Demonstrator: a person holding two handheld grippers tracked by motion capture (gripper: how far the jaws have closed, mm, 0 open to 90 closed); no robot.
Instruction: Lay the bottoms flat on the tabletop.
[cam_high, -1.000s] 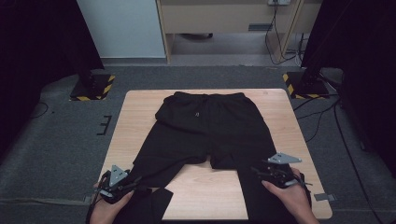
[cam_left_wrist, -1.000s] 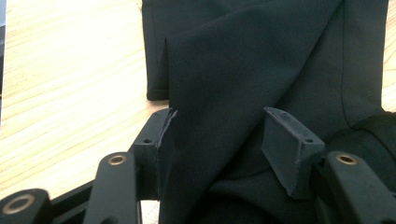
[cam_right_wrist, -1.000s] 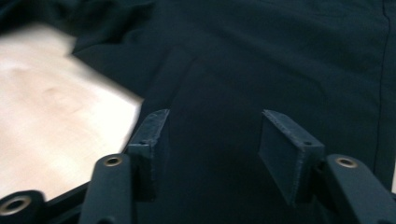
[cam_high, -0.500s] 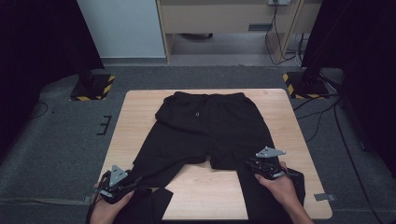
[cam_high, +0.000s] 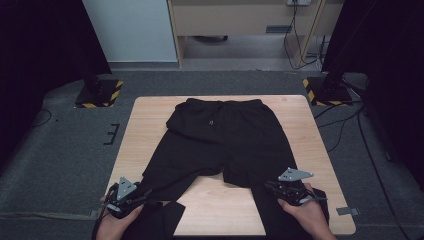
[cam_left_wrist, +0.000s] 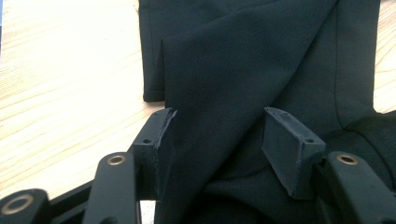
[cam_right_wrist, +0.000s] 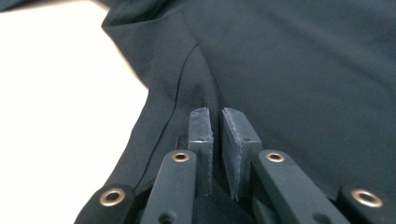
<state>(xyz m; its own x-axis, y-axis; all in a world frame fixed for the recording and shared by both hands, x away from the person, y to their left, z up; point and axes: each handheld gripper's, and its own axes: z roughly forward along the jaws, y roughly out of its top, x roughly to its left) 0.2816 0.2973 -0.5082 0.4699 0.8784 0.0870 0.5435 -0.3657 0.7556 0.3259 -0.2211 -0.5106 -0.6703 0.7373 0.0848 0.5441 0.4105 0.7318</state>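
Black trousers (cam_high: 225, 140): tiny logo unreadable; left hand-held gripper (cam_left_wrist: 219, 140) released, right (cam_right_wrist: 217, 126) pinching fabric.

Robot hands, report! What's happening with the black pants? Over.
Left gripper open around a pant fold. Right gripper just closed, jaws nearly together. Black pants flat on table. Nothing blocking.

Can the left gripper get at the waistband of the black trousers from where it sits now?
Probably not without a long reach. The left gripper sits at the near edge of the wooden table, with trouser-leg cloth between its open jaws; the black trousers' waistband lies at the far edge.
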